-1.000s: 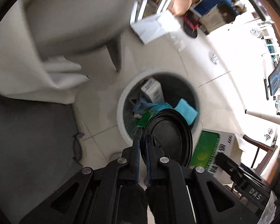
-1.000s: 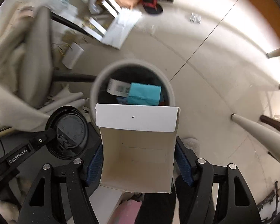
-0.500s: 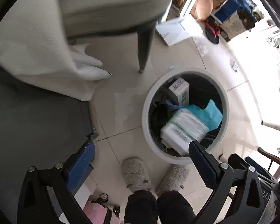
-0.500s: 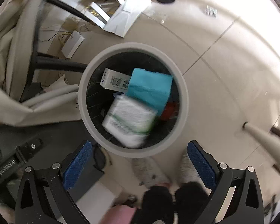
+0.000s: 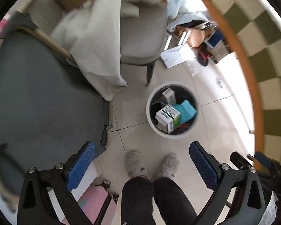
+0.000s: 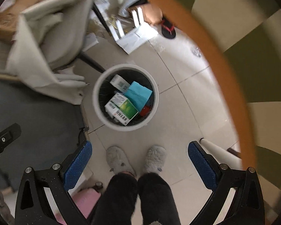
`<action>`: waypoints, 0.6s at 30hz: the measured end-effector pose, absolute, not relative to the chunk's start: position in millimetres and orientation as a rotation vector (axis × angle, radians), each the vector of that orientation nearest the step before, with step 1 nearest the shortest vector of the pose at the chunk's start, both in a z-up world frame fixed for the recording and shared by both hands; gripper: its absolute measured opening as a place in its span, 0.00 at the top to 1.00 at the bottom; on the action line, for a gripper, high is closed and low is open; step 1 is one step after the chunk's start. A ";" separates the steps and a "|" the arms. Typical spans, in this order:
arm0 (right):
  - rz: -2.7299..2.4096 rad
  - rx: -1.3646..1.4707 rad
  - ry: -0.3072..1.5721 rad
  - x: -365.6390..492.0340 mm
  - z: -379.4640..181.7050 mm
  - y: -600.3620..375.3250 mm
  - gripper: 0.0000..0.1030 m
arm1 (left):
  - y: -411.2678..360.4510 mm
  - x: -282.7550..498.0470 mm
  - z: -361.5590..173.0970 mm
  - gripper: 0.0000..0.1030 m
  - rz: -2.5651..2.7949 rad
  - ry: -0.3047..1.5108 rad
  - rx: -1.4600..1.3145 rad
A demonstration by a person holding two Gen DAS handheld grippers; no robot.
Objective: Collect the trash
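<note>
A round white trash bin (image 5: 152, 121) (image 6: 96, 101) stands on the tiled floor below both grippers. Inside lie a white and green box (image 5: 168, 116) (image 6: 121, 108), a teal paper (image 5: 186, 110) (image 6: 138, 93) and a small white box (image 5: 168, 94) (image 6: 119, 82). My left gripper (image 5: 140, 166) is open and empty, high above the floor, with the bin ahead and slightly right. My right gripper (image 6: 139, 164) is open and empty, high above the bin's near side.
A grey chair draped with beige cloth (image 5: 103, 43) (image 6: 46, 37) stands behind the bin. A dark grey surface (image 5: 37, 103) lies at the left. A table edge (image 5: 241, 60) (image 6: 224, 60) curves on the right. The person's slippers (image 5: 134, 164) (image 6: 118, 161) stand on the floor. Papers and boxes (image 5: 178, 55) litter the floor beyond.
Both grippers opened and dropped their loads into the bin: the black lid and the white and green box. Both then rose well above the bin.
</note>
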State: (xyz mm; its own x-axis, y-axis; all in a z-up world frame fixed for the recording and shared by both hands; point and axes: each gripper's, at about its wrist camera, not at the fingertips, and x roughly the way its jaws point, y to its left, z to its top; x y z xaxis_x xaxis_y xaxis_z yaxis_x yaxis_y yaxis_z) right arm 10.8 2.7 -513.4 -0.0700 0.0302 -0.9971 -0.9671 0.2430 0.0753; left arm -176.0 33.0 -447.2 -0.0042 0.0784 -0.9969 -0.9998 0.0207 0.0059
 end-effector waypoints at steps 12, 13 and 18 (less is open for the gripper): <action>1.262 -0.892 1.325 19.4 -257.4 -47.3 0.00 | -31.7 -163.3 -228.5 0.00 1.120 1.009 -1.069; 1.278 -0.881 1.328 20.4 -241.2 -51.3 0.00 | -34.8 -162.7 -214.6 0.00 1.118 0.994 -1.063; 1.369 -0.846 1.315 22.4 -159.9 -69.8 0.00 | -50.1 -167.4 -147.2 0.00 1.087 0.885 -1.055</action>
State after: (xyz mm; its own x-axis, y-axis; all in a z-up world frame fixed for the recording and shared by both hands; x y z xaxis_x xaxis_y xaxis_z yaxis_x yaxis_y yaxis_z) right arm 22.4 -69.8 -159.9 -0.2397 0.1931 -0.9514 -0.9584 0.1095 0.2637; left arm -167.4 -50.1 -147.2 0.2449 0.2508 -0.9366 -0.9680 0.1185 -0.2213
